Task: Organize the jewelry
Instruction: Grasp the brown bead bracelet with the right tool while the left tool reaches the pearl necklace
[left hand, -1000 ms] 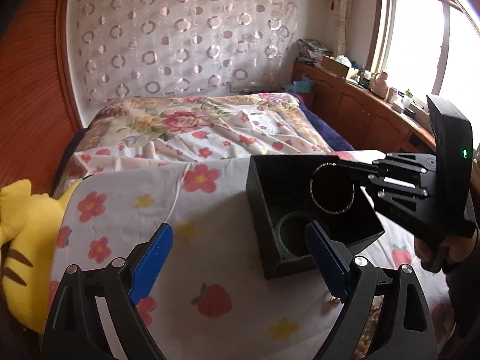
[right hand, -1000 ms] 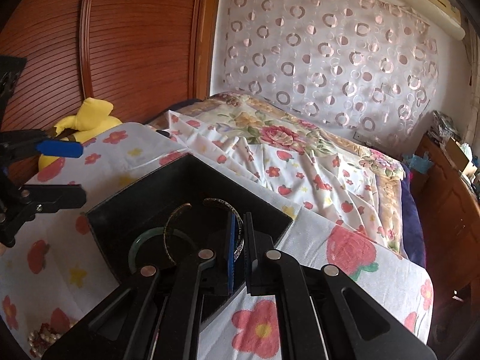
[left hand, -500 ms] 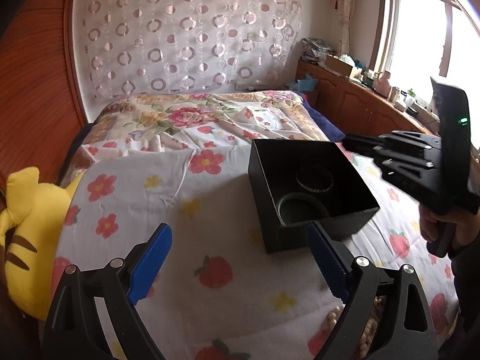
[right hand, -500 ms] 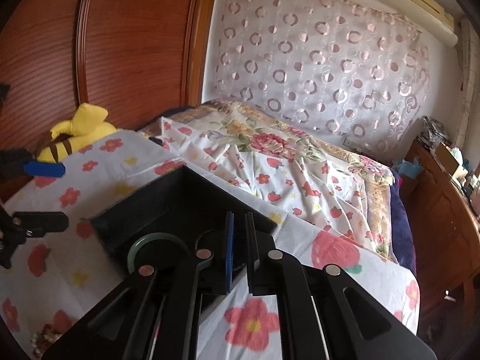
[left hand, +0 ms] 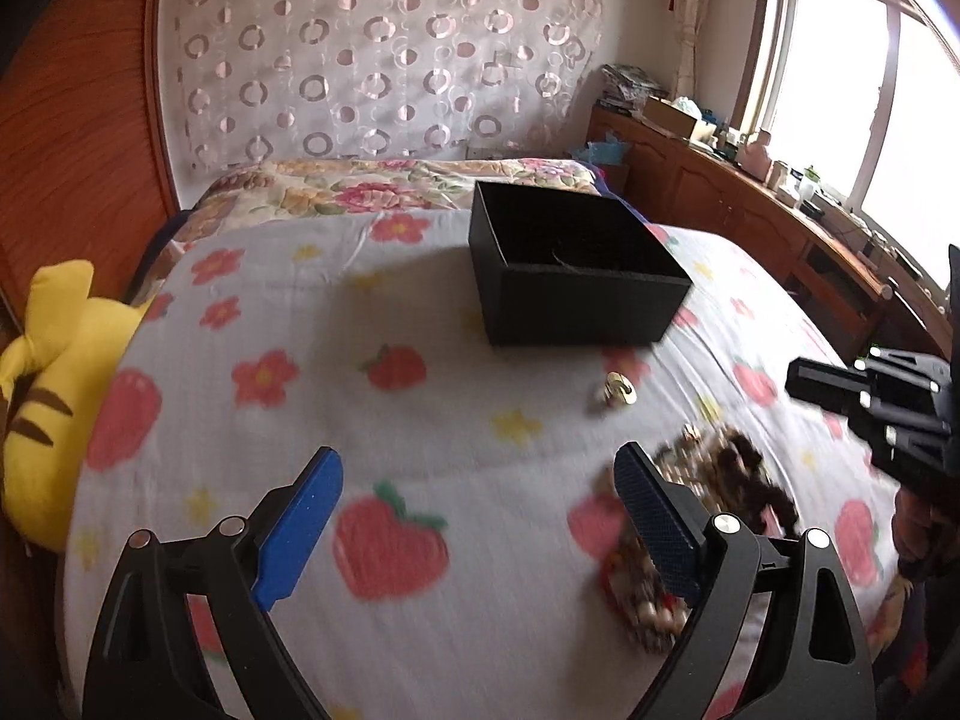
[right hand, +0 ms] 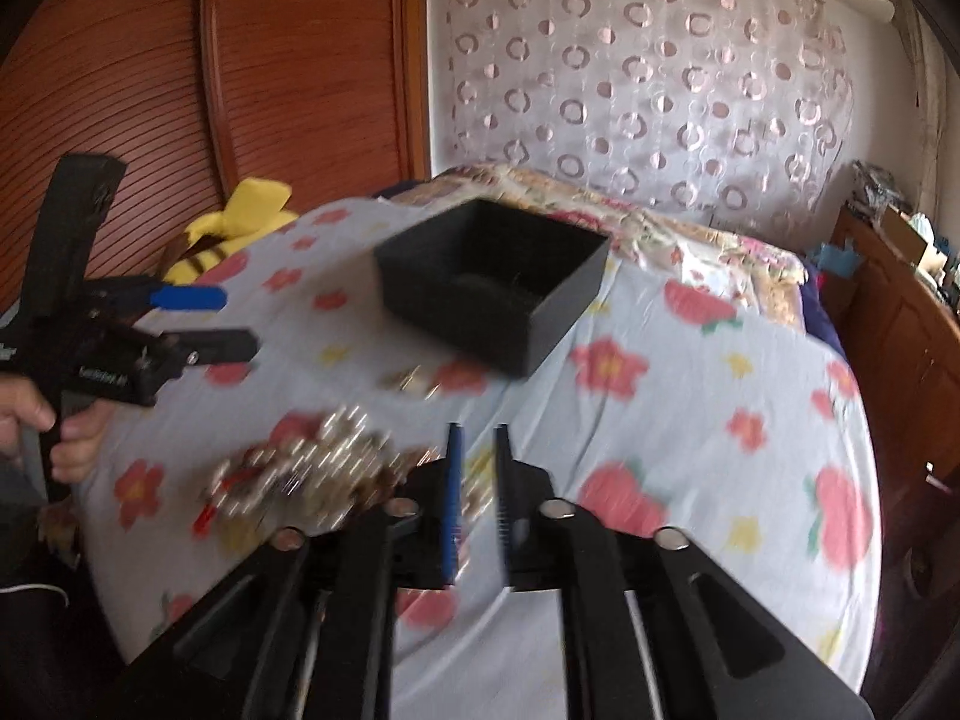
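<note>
Claws first: we hold our left gripper [left hand: 477, 513] low over the bedspread [left hand: 420, 420] with its blue-padded fingers [left hand: 297, 531] spread wide and nothing between them. Our right gripper [right hand: 477, 504] has its fingers drawn close together, a narrow gap between them, and we see nothing caught in that gap.

Just beside the left gripper's right-hand finger, and just left of the right gripper's tips, lies a tangled heap of jewelry [left hand: 714, 480], beads and chains blurred together, with a red piece at its near edge. A little beyond the heap, a small gold piece [left hand: 618, 389] lies alone on the cloth.

Farther out sits a black open box [left hand: 576, 276], square and upright on the bedspread, well apart from both grippers. Its inside is dark, and we can only make out a faint curved line within.

At the left edge of the bed rests a yellow plush toy [left hand: 54, 372] with dark stripes. Behind the bed hangs a curtain [left hand: 384, 54] patterned with rings, next to a wooden wall panel [right hand: 210, 90].
</note>
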`<state>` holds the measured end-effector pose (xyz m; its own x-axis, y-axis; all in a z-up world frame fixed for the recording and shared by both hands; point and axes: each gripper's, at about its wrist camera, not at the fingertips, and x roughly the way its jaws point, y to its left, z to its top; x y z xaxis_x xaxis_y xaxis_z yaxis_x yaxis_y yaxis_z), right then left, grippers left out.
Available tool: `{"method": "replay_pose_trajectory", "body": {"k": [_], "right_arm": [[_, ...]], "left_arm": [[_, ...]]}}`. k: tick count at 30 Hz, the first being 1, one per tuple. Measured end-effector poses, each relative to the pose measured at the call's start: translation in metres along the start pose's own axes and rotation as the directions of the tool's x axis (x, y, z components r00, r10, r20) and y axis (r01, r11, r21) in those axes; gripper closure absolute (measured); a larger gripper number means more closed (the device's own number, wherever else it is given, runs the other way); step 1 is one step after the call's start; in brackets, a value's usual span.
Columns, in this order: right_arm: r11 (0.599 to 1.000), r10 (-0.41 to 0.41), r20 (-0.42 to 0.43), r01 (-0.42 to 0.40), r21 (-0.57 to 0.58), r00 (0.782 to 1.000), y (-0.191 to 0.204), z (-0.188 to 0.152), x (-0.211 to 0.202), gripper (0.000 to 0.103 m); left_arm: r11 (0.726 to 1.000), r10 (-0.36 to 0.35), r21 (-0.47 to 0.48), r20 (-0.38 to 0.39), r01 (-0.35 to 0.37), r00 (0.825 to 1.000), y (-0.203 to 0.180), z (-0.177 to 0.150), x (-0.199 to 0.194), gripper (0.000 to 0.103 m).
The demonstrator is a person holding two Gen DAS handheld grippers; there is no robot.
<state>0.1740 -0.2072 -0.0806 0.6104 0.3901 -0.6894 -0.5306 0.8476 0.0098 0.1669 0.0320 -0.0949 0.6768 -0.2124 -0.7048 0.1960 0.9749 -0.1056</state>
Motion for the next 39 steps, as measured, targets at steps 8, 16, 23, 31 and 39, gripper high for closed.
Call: {"method": "replay_pose_trajectory", "body": {"k": [8,16,23,31,39], "right_arm": [[0.999,0.042,-0.042,-0.042,0.001,0.998,0.034,-0.032,-0.003,0.070],[1.000,0.019,-0.075,-0.018,0.011,0.997,0.038,-0.043,0.004,0.088],[1.000,0.024,0.022,-0.024,0.011,0.999,0.035,-0.040,-0.021,0.088],[0.999,-0.053,0.219,0.054,-0.001,0.974,0.028,-0.027,-0.095,0.088],[0.997,-0.073,0.239,0.074,0.003,0.968,0.020,-0.027,-0.114,0.088]], "left_arm": [[1.000,0.000,0.007,-0.004,0.000,1.000,-0.008,-0.034,-0.019,0.015],[1.000,-0.011,0.005,-0.012,0.011,1.000,-0.015,-0.059,-0.034,0.015],[0.999,-0.044,0.005,-0.037,0.044,0.998,-0.022,-0.068,-0.035,0.015],[0.991,-0.122,0.043,-0.047,0.124,0.991,-0.040,-0.062,-0.031,0.031],[0.977,-0.188,0.085,-0.096,0.196,0.978,-0.057,-0.027,-0.007,0.064]]}}
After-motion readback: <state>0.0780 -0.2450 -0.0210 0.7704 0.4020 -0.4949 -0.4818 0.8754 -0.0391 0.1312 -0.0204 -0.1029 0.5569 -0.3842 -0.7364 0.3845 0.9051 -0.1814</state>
